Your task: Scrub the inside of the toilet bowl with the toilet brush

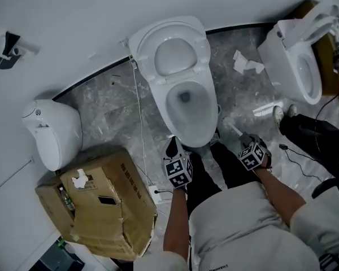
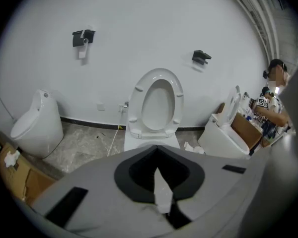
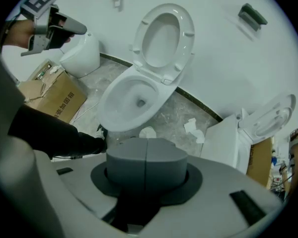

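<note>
Cardboard box (image 3: 52,95) at 8 o'clock: its Chinese print shows clearly only in the right gripper view. Left claw (image 1: 173,149) clenched, empty. Right claw (image 1: 244,141) grasps the toilet brush (image 1: 233,127), just outside the toilet bowl (image 1: 186,103) at 4 o'clock.

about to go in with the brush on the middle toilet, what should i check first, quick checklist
1. The seat of the white ceramic toilet is raised and the bowl is open: ok.
2. The white toilet brush is in the right gripper: ok, it projects from that gripper.
3. Brush head over the bowl: not ok, the head view shows it just right of the rim.
4. The left gripper is empty: cannot tell, a white sliver sits in its dark jaw opening.
5. The crumpled white paper scraps on the grey marble floor are clear of the person's black shoes: ok, they lie off to the right.
</note>
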A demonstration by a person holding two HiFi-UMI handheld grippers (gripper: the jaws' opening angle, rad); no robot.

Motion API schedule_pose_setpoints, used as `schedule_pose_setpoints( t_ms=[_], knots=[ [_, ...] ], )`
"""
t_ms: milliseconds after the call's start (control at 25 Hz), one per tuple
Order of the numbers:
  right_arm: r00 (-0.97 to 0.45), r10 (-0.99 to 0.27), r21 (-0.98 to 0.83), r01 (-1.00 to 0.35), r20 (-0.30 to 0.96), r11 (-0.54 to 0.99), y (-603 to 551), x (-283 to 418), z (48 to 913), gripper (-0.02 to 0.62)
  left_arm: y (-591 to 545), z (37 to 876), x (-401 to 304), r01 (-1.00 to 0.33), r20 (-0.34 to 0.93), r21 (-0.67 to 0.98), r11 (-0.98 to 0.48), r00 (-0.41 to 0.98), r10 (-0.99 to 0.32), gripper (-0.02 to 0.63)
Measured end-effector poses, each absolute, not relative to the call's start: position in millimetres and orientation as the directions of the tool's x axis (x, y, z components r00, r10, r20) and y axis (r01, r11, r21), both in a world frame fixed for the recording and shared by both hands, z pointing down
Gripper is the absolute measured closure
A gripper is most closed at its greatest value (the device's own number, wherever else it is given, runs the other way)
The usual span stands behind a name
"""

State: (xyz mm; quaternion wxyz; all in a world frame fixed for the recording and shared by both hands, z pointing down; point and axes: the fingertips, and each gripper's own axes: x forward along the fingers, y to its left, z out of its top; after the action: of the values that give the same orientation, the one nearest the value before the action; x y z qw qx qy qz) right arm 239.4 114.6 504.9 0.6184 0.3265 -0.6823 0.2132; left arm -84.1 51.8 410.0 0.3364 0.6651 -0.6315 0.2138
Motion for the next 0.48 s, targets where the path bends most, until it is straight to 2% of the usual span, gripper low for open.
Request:
schedule_pose_setpoints(
  t_ms=[160,480],
  knots=[
    [-0.069,-0.255,0.148,-0.659,0.964,0.738,106,241,461,0.426,53,412,-76,-0.976,0.707,0.209,0.066,0.105,-0.700,0.586],
    [-0.122,-0.319,0.182,-0.611,0.940,0.771,98,204,422,0.425,57,407,-72,-0.973,0.700,0.229,0.038,0.137,-0.701,0.586]
  ],
)
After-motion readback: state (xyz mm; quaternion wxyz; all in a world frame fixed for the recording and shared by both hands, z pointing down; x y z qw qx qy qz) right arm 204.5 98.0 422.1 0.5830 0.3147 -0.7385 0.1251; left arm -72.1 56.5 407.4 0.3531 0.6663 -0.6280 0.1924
